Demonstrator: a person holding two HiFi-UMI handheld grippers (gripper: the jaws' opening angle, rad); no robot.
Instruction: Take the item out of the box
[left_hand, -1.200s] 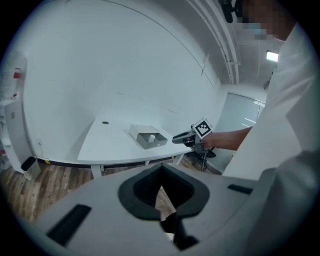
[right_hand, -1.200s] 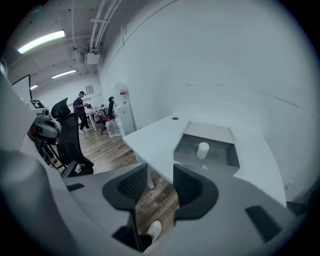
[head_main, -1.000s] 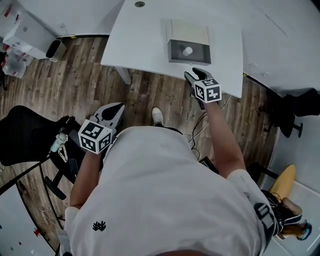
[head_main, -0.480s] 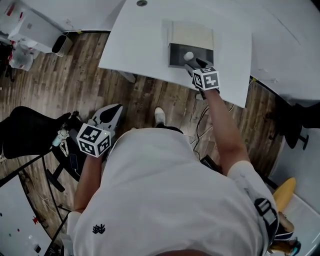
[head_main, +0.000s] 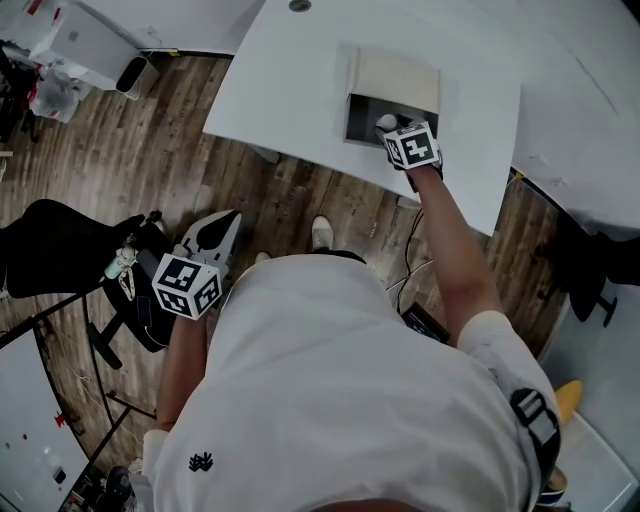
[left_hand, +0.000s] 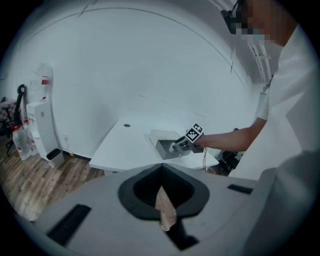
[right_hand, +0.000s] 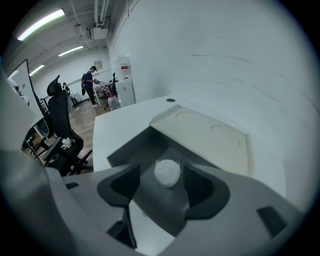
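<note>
An open dark grey box (head_main: 362, 108) with its pale lid (head_main: 398, 75) folded back sits on the white table (head_main: 290, 80). A small round white item (head_main: 384, 122) lies inside it. My right gripper (head_main: 394, 130) reaches into the box from the near side. In the right gripper view its jaws are opening, and the item (right_hand: 167, 172) lies on the box floor (right_hand: 135, 147) between the fingertips, untouched by the pads. My left gripper (head_main: 215, 232) hangs low over the wood floor at my left side, jaws together and empty, far from the box (left_hand: 167, 148).
A black office chair (head_main: 55, 260) stands on the wood floor to my left. Cables (head_main: 410, 255) hang under the table's near edge. A white dispenser (left_hand: 40, 125) stands by the wall, and people (right_hand: 91, 82) are far off across the room.
My right gripper has moved forward from the table's near edge into the box, up to the white item. The left gripper has stayed at my side.
</note>
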